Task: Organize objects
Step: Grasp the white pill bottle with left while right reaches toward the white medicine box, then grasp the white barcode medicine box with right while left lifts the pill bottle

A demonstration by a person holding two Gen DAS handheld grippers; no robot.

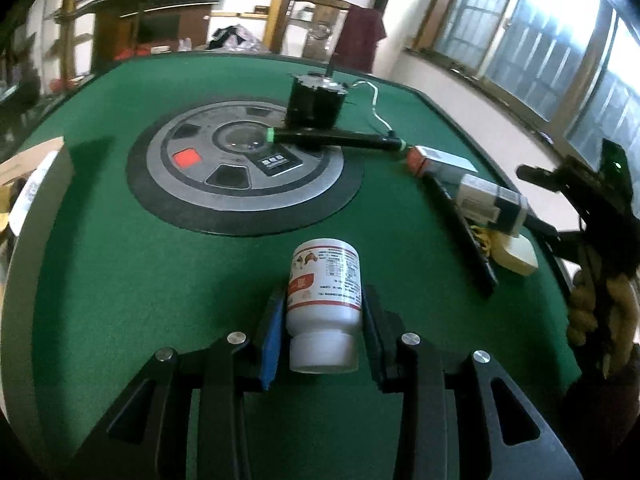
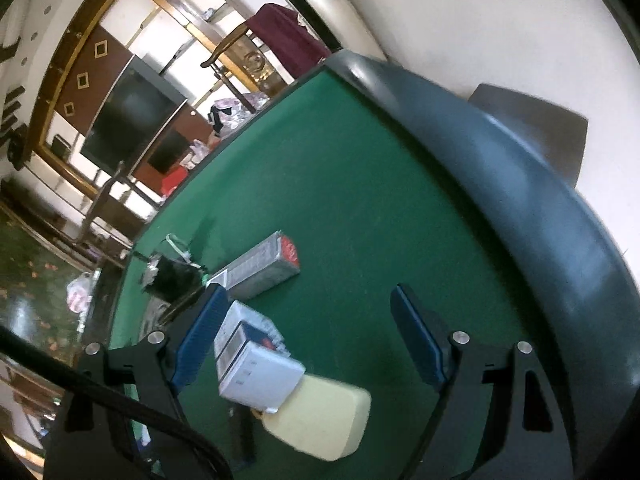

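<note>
Right now the left claw (image 1: 324,291) is pinching the white bottle (image 1: 325,268). Its blue pads (image 1: 272,336) look to touch both sides, down near the cap. The bottle lies on its side, close over the green table (image 1: 120,280), with the cap toward the camera. I cannot tell if it rests on the felt or hangs just above it.

The bottle is round and smooth, so that is the big worry. If the claw lets go while the bottle lies sideways, it may roll away, maybe toward the grey disc (image 1: 236,164) or the black stick (image 1: 332,140). If the pinch is too soft, the bottle may slide out. The pads only hold the low part, so the heavy end could tip down.

The right claw (image 2: 308,294) is spread wide and holds nothing. A white box (image 2: 256,364) and a cream block (image 2: 324,420) sit between its fingers, and the box is just beside one finger. A small push that way could knock the box, and then it could bump the grey box (image 2: 260,268) near it. The table edge is close on that side too, so things pushed hard might fall off.
</note>
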